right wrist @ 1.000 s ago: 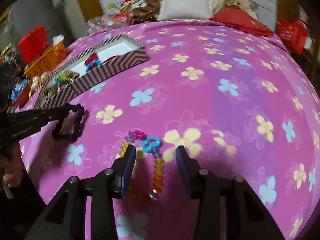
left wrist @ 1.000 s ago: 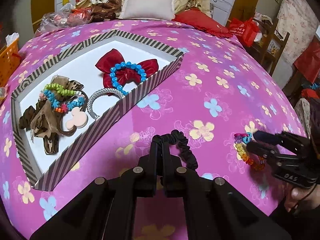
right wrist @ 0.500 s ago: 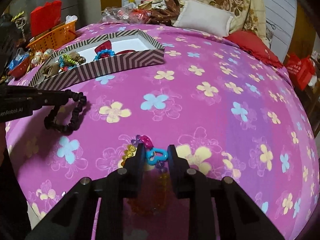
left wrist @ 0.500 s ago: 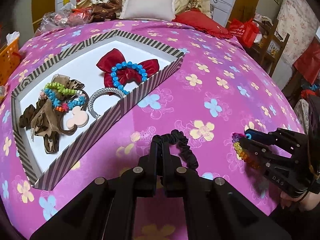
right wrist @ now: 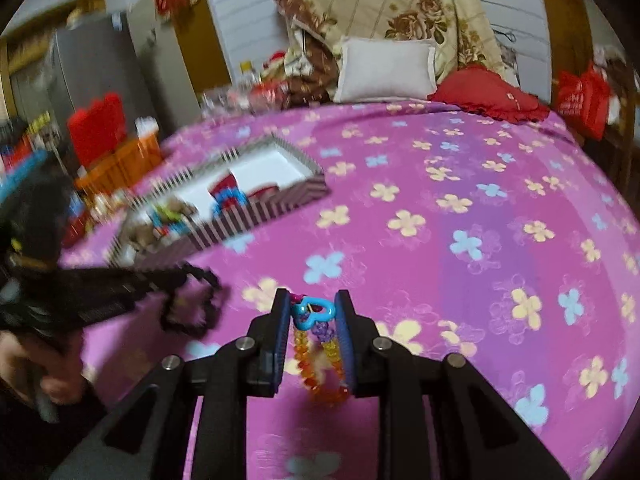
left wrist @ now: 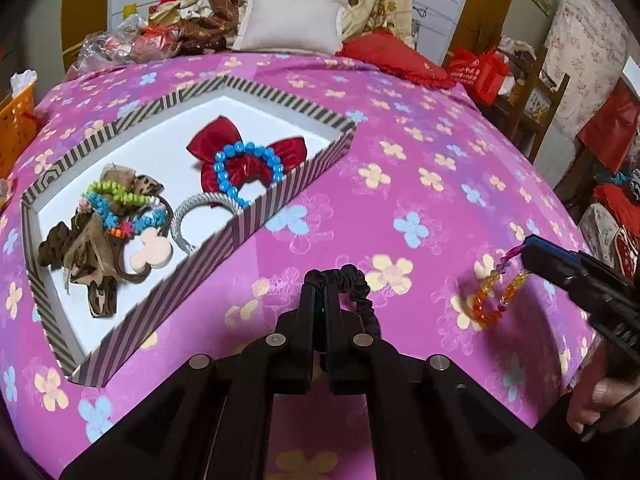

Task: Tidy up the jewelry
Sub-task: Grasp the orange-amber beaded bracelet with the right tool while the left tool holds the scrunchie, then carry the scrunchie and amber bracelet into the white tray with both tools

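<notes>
My left gripper (left wrist: 319, 286) is shut on a black scrunchie (left wrist: 360, 292) and holds it just right of the striped box (left wrist: 256, 220). The box holds a red bow (left wrist: 208, 146), a blue bead bracelet (left wrist: 224, 172), a silver bangle (left wrist: 196, 204) and several brown and coloured hair ties (left wrist: 108, 216). My right gripper (right wrist: 312, 304) is shut on a colourful bead bracelet (right wrist: 320, 356) with a blue heart charm (right wrist: 314, 312); the bracelet hangs above the bedspread. In the left wrist view it (left wrist: 492, 296) dangles from the right gripper (left wrist: 524, 246).
The pink flowered bedspread (left wrist: 420, 184) covers the bed. A white pillow (left wrist: 288, 20) and a red cushion (left wrist: 392, 56) lie at the far end. An orange basket (right wrist: 120, 160) stands at the left, a wooden chair (left wrist: 532, 92) at the right.
My right gripper closed on the bead bracelet and lifted it off the bedspread. My left gripper stays shut on the scrunchie, almost unmoved.
</notes>
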`<state>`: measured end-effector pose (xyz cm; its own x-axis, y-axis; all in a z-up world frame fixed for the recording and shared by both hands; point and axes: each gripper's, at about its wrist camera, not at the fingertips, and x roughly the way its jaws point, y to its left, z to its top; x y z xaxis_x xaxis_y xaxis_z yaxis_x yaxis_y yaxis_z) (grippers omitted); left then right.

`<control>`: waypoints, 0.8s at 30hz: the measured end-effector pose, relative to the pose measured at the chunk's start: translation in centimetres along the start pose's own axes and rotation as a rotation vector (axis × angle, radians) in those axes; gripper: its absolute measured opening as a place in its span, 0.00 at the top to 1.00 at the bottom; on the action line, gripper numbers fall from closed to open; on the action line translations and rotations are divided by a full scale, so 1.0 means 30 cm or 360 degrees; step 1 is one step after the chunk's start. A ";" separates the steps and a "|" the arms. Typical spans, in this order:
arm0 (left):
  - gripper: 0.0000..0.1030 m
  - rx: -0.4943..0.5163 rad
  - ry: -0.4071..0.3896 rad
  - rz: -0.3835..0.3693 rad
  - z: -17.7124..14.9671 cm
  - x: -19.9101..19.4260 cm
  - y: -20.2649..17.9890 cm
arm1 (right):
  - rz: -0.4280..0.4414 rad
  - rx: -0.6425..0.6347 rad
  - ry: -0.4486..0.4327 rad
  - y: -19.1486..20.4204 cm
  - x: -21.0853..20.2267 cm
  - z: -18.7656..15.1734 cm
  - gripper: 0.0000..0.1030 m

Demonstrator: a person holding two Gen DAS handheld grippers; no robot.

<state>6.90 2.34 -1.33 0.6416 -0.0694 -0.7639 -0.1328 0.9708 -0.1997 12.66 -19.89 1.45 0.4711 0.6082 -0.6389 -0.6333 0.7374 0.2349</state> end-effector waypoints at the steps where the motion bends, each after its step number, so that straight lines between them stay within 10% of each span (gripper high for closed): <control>1: 1.00 0.0001 -0.0021 -0.0008 0.004 -0.009 -0.002 | 0.0059 0.0052 -0.0035 -0.010 -0.018 0.007 0.78; 24: 1.00 0.0053 -0.0097 0.0118 0.014 -0.041 -0.017 | -0.0076 0.0059 -0.0084 0.005 -0.038 0.020 0.78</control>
<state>6.50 2.04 -0.02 0.6759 0.0160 -0.7368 -0.1572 0.9799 -0.1229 12.40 -20.30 2.67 0.5326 0.5859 -0.6108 -0.5867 0.7757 0.2324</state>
